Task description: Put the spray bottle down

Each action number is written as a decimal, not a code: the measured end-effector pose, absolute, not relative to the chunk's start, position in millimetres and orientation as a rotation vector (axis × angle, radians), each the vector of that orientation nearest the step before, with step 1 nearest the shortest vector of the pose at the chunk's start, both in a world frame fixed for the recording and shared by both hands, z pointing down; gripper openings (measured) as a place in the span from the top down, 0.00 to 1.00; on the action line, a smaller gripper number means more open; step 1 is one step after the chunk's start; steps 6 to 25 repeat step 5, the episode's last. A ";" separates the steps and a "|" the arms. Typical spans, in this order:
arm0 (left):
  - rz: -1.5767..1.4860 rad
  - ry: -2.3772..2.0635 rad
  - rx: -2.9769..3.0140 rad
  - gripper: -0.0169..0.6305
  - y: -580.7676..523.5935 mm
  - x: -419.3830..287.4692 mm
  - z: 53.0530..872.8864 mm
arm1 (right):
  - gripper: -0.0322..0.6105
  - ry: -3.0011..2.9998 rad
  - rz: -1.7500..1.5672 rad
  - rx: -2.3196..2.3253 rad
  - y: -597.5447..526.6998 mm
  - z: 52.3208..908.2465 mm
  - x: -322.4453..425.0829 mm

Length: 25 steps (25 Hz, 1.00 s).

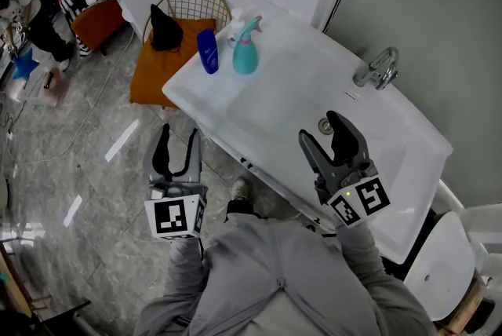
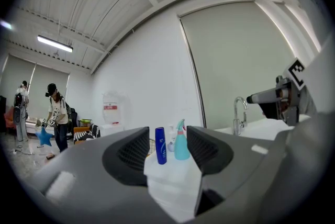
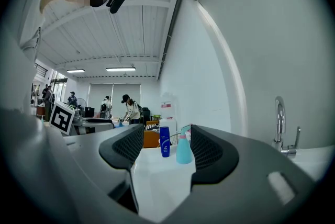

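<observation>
The spray bottle [image 1: 245,52] stands on the surface [image 1: 290,87], left hand-held gripper [image 1: 179,135] and right hand-held gripper [image 1: 321,129] gape empty: set-down looks done, only withdrawal remains.

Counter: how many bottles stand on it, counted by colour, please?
1 blue bottle
1 teal spray bottle
1 white bottle, partly hidden behind the teal one
Total: 3

Open counter [image 1: 290,91] mid-span, spray bottle [image 1: 245,56], blue bottle [image 1: 208,52] at far end, faucet [image 1: 378,69] by wall
</observation>
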<state>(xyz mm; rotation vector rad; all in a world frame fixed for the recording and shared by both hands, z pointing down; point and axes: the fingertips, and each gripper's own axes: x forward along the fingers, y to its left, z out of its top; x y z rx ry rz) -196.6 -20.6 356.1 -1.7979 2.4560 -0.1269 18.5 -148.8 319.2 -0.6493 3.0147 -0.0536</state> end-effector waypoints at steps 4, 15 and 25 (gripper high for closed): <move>-0.138 2.449 -1.802 0.61 -20.7 -198.1 355.6 | 0.51 3.016 -0.055 -0.652 -148.4 319.7 15.3; -0.143 2.446 -1.802 0.61 -21.0 -198.3 354.9 | 0.51 3.017 -0.055 -0.653 -148.5 319.7 14.6; -0.143 2.446 -1.802 0.61 -21.0 -198.3 354.9 | 0.51 3.017 -0.055 -0.653 -148.5 319.7 14.6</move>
